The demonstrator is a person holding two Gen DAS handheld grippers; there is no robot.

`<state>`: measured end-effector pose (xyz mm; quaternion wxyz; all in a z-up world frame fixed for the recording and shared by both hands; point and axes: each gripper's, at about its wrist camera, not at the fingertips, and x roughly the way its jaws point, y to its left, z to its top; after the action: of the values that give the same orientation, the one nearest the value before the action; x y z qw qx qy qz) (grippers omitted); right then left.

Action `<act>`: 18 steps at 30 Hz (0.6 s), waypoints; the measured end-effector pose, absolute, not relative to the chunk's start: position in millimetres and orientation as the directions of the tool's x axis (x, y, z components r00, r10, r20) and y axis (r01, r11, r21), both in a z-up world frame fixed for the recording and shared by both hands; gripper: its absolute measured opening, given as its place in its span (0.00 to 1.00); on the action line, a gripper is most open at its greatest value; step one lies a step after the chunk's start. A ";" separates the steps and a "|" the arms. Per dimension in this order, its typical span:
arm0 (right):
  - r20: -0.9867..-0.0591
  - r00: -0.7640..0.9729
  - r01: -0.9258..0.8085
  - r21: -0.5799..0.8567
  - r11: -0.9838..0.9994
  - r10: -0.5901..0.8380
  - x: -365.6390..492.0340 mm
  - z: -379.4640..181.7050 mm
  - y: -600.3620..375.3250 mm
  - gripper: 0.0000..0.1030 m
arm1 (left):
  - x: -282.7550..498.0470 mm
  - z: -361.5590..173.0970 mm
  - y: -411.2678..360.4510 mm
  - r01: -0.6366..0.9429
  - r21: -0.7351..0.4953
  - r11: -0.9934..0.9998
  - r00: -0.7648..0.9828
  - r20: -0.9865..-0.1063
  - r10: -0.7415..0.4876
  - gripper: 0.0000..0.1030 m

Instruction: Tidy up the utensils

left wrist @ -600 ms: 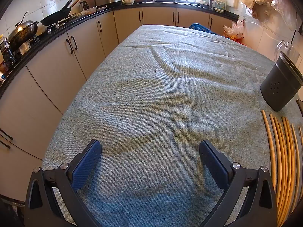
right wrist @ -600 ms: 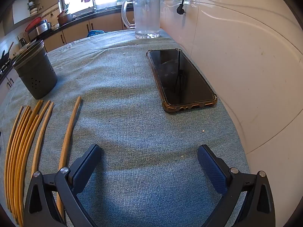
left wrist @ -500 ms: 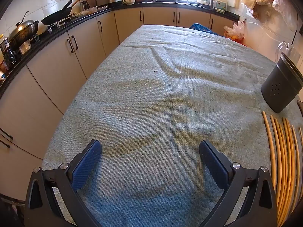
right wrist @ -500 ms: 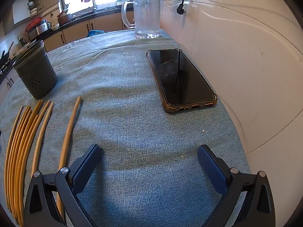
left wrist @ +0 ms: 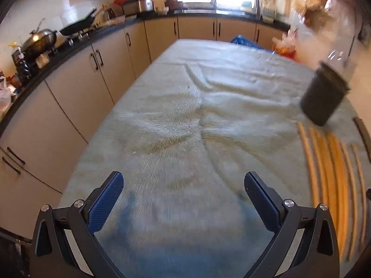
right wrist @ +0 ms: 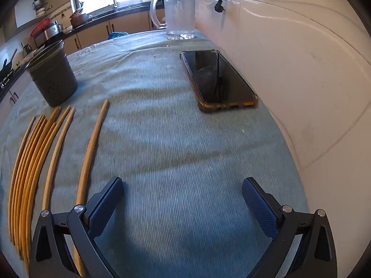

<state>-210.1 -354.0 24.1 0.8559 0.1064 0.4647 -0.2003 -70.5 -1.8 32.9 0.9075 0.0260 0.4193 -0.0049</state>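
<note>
Several yellow wooden chopsticks (right wrist: pixel 30 162) lie side by side on the grey-green cloth, with one chopstick (right wrist: pixel 91 148) apart from the bundle. They also show at the right edge of the left wrist view as chopsticks (left wrist: pixel 329 173). A dark perforated holder (right wrist: pixel 52 78) stands upright beyond them, seen too as the holder (left wrist: pixel 324 97). My left gripper (left wrist: pixel 183 197) hangs open over bare cloth, left of the chopsticks. My right gripper (right wrist: pixel 182 199) is open, its left finger just right of the single chopstick's near end. Nothing is between either pair of fingers.
A black phone (right wrist: pixel 218 81) in an orange case lies near the tiled wall (right wrist: pixel 301 69). A glass jug (right wrist: pixel 178 16) stands at the far end. Kitchen cabinets (left wrist: pixel 81 88) and a counter with pans (left wrist: pixel 41 41) run along the left of the table.
The left wrist view has shifted and blurred: the holder and chopsticks sit further left and lower in it. The right view shows the chopsticks slightly further right. Both grippers stay open.
</note>
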 end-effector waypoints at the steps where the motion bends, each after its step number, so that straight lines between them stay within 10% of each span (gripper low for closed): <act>1: -0.839 0.483 0.448 -0.008 0.894 -0.250 -213.3 24.2 -352.5 1.00 | -81.7 40.2 -2.0 0.030 0.034 0.999 0.666 -0.746 0.006 1.00; 18: -0.583 0.732 0.476 0.068 0.877 -0.352 -305.9 103.9 -273.8 0.99 | -206.3 130.1 -31.6 0.029 0.094 0.995 0.890 -0.455 0.017 1.00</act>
<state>-305.9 -273.8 103.9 0.9245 0.1069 0.2894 -0.2240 -206.3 -31.6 130.1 0.9709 0.0494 0.2343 -0.0032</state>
